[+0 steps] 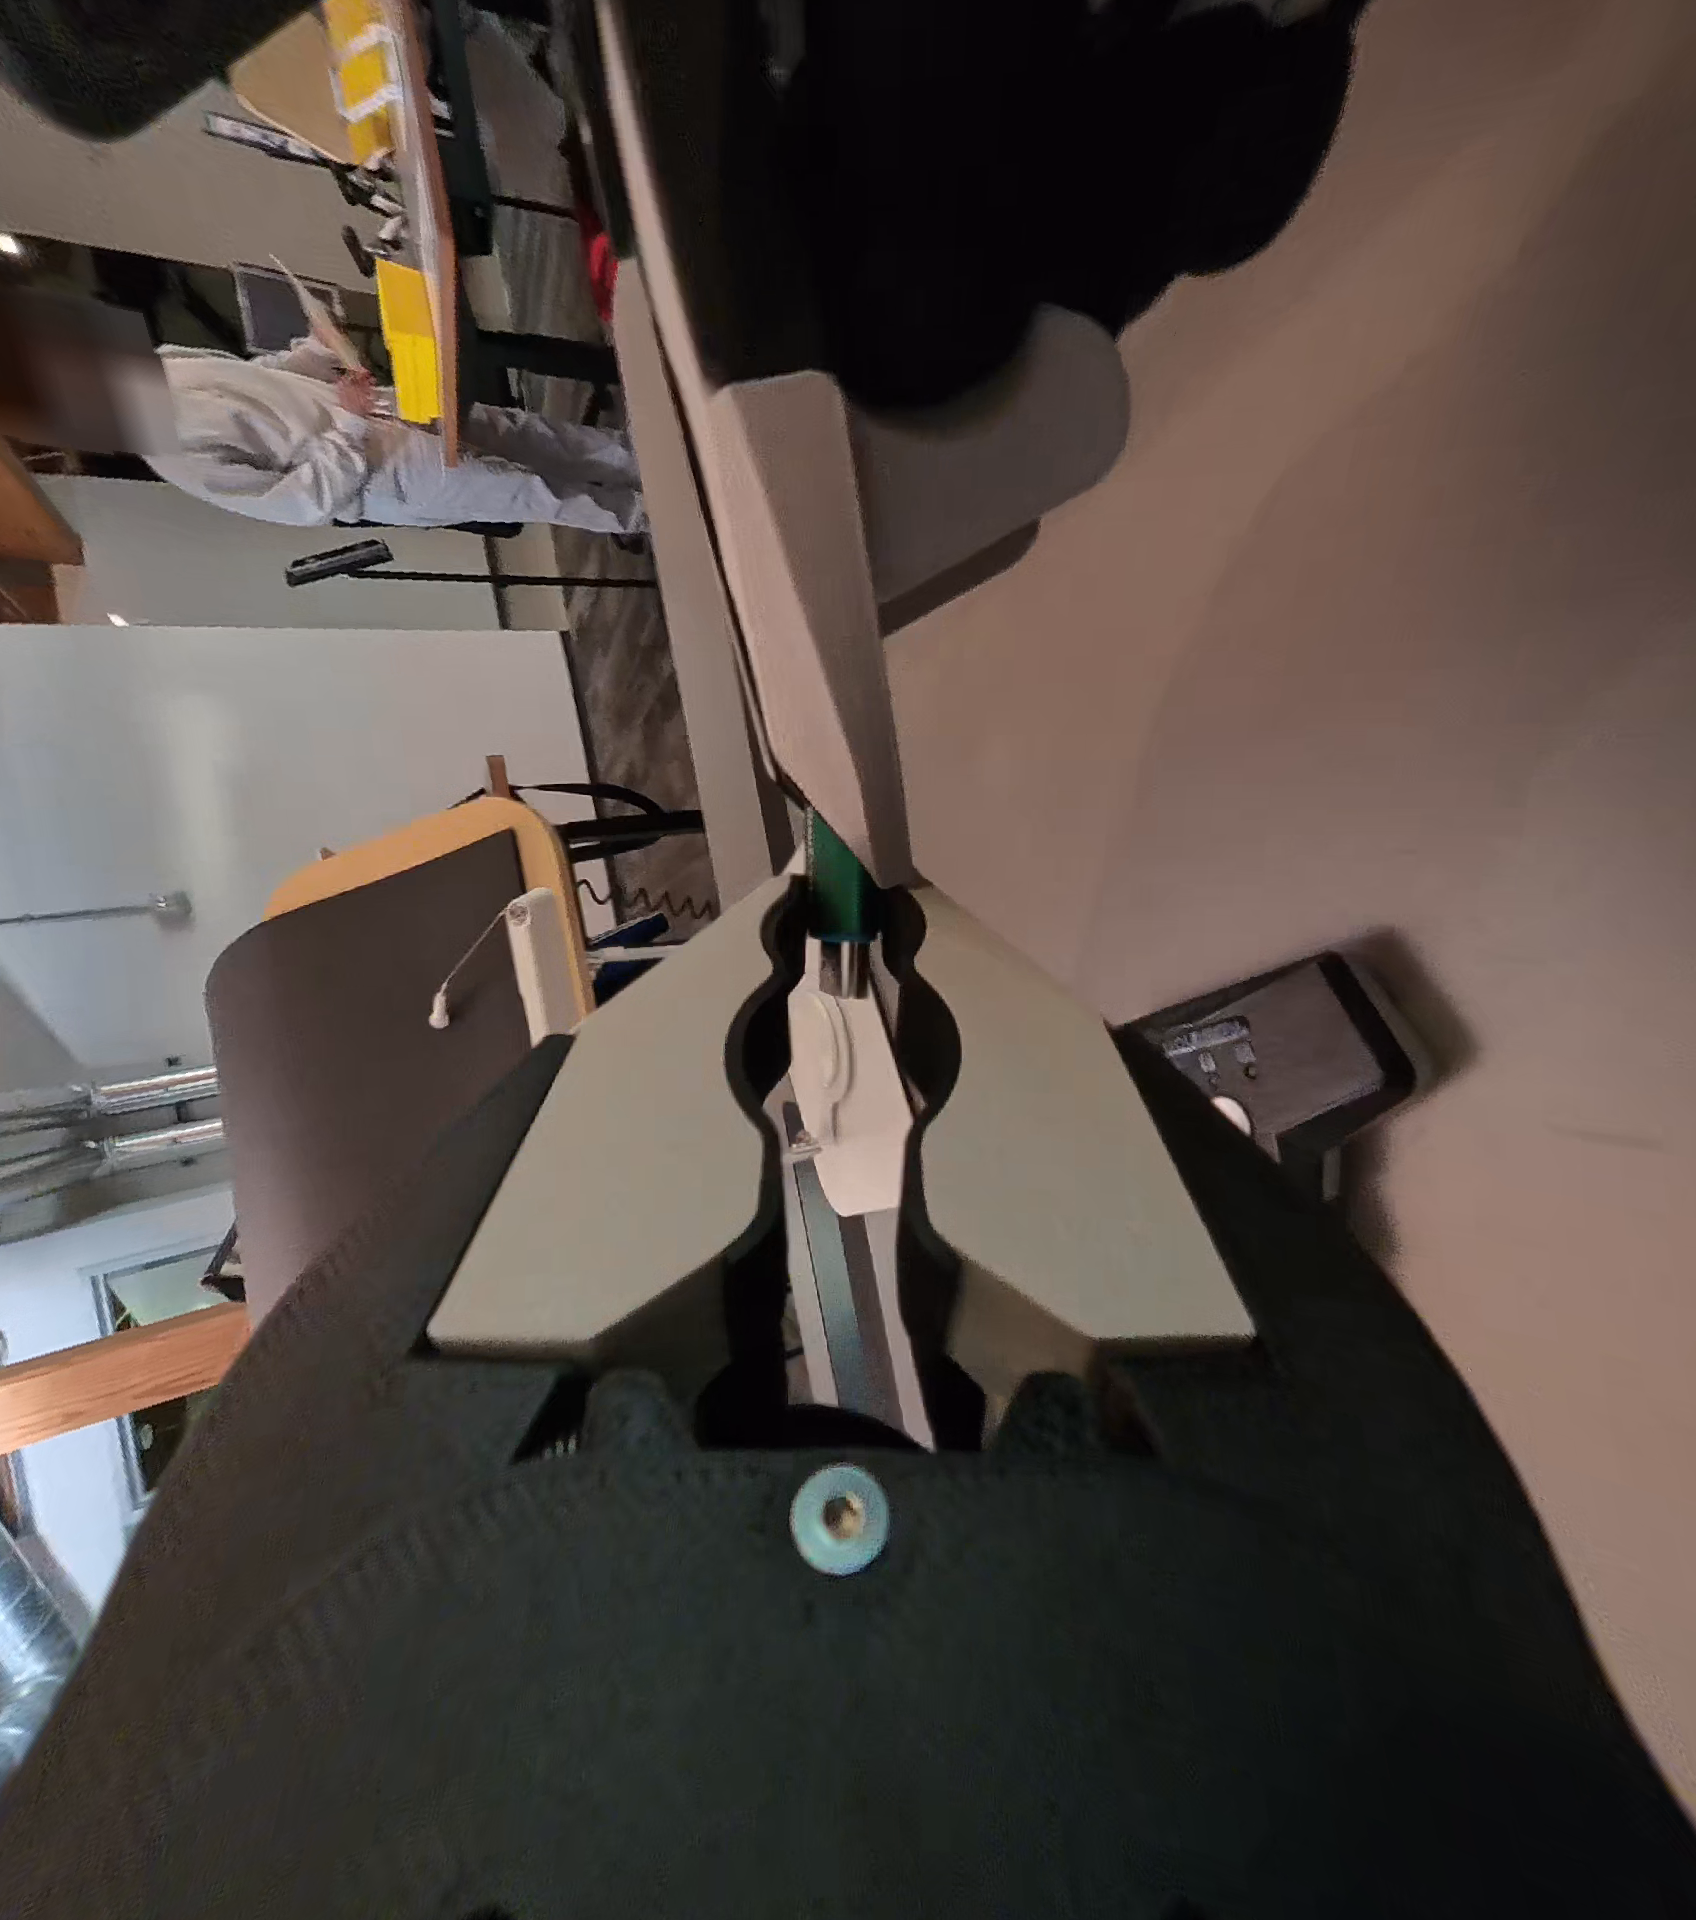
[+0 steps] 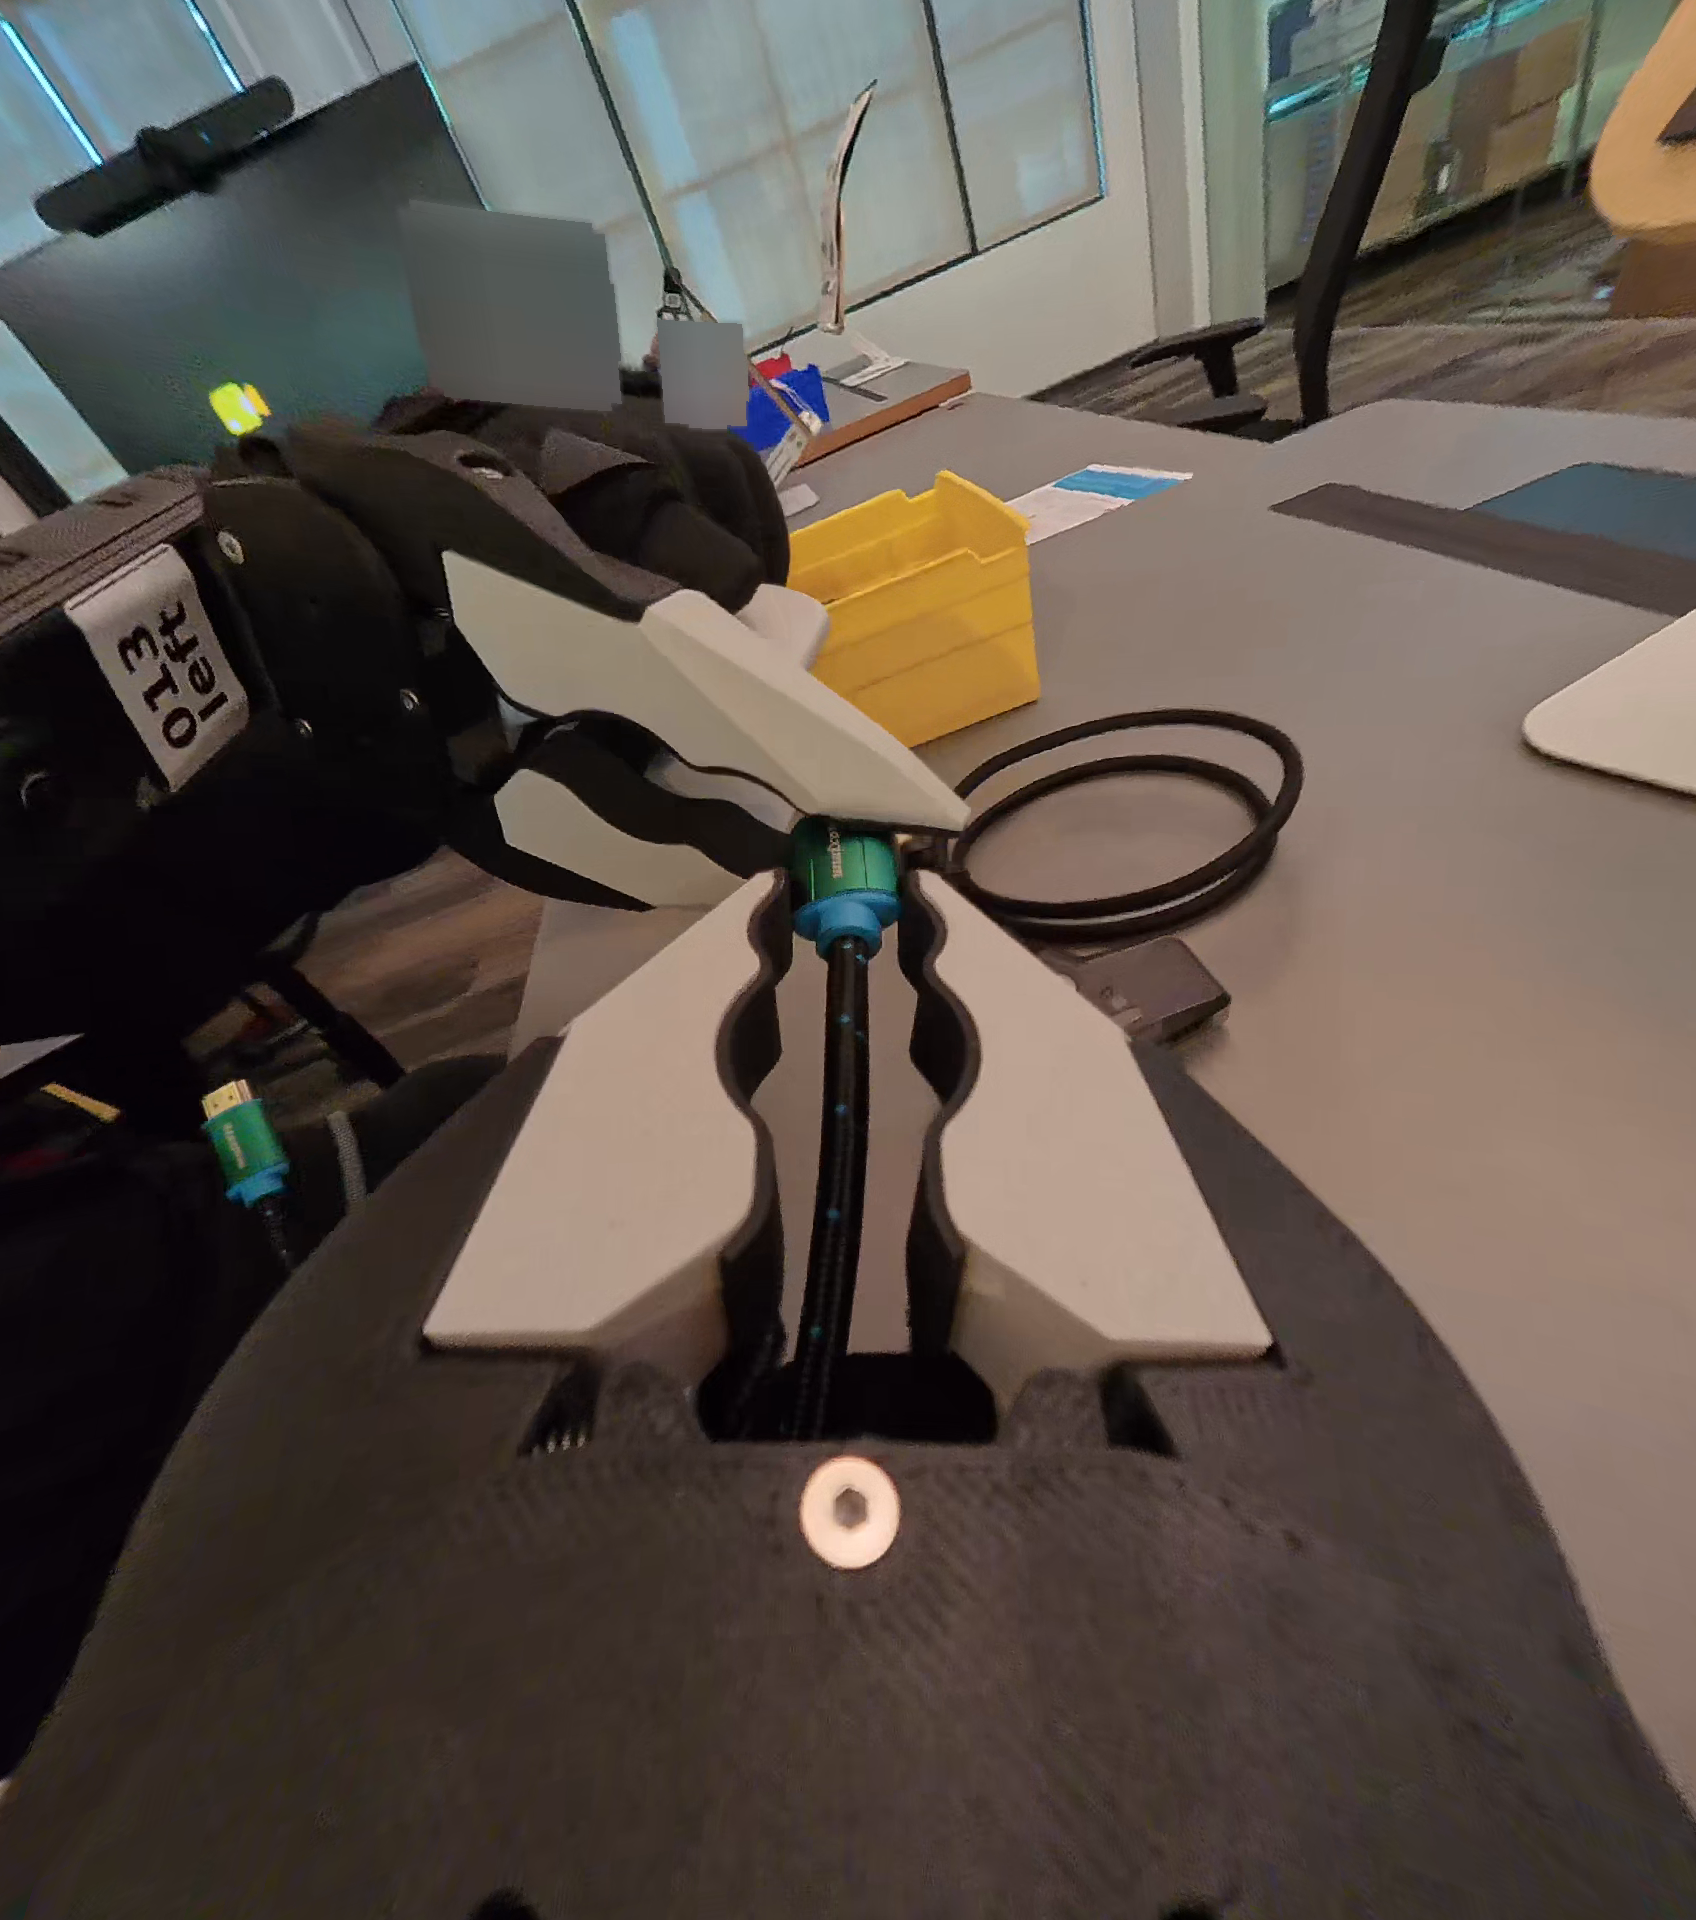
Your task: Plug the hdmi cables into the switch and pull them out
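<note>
My right gripper (image 2: 839,883) is shut on a green HDMI plug (image 2: 839,868); its black braided cable (image 2: 839,1122) runs back between the fingers. My left gripper (image 1: 849,899) comes in from the left of the right wrist view (image 2: 854,847) and closes on the front end of the same plug (image 1: 836,883), metal tip (image 1: 839,971) pointing into its jaws. The small black switch (image 2: 1150,987) lies flat on the grey table (image 2: 1446,935), just right of the plug; it also shows in the left wrist view (image 1: 1291,1049). A second green plug (image 2: 241,1143) hangs at lower left, off the table.
A coiled black cable (image 2: 1135,810) lies behind the switch. A yellow bin (image 2: 927,613) stands farther back. A white flat object (image 2: 1685,707) sits at the right edge. A dark monitor (image 2: 231,281) stands at the back left. An office chair (image 2: 1239,374) is beyond the table. Left and right tips are no more than a few centimetres apart.
</note>
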{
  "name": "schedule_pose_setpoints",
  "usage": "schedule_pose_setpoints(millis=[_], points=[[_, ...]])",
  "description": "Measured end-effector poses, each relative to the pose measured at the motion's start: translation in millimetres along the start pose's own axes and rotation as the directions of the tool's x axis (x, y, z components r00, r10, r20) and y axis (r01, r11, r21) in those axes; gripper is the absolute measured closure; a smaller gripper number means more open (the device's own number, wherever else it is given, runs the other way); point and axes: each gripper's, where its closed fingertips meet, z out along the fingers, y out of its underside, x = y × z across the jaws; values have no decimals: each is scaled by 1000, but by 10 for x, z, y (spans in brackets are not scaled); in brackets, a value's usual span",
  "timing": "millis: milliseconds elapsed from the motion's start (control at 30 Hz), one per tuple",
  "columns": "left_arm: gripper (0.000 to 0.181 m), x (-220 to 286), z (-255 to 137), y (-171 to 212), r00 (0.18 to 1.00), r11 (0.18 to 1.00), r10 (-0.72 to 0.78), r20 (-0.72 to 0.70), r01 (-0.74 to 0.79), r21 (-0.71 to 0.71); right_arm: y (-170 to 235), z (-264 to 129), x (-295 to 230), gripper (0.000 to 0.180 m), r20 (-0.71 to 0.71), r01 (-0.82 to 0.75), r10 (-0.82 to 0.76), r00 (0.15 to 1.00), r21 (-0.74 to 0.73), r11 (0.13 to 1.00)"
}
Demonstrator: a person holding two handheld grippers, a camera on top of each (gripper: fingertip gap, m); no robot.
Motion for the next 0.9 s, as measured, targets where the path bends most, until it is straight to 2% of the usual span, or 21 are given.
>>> schedule_pose_setpoints(millis=[167,333,433,500,600,733,900], points=[[170,48,5,17,997,999,-28,-70,27,-21,30,8,3,162,7,-9,9,1000,2,1000],[171,21,3,171,977,989,-142,-158,133,-68,-227,-97,263,137,-219,89,-70,973,77,993],[171,20,-5,350,944,969,-239,-228,216,-123,-398,-279,378,133,-402,244,-213,890,26,970],[171,20,-1,513,921,952,-291,-259,250,-178,-534,-392,377,135,-494,345,-316,810,-35,938],[171,66,-11,759,877,917,-367,-311,284,-280,-674,-428,220,142,-513,448,-443,735,-124,886],[172,112,-90,1047,809,855,-469,-353,317,-410,-776,-435,10,155,-486,476,-491,723,-163,864],[172,206,-238,1294,640,730,-665,-385,445,-519,-1105,-640,-312,161,-505,530,-510,696,-117,840]])
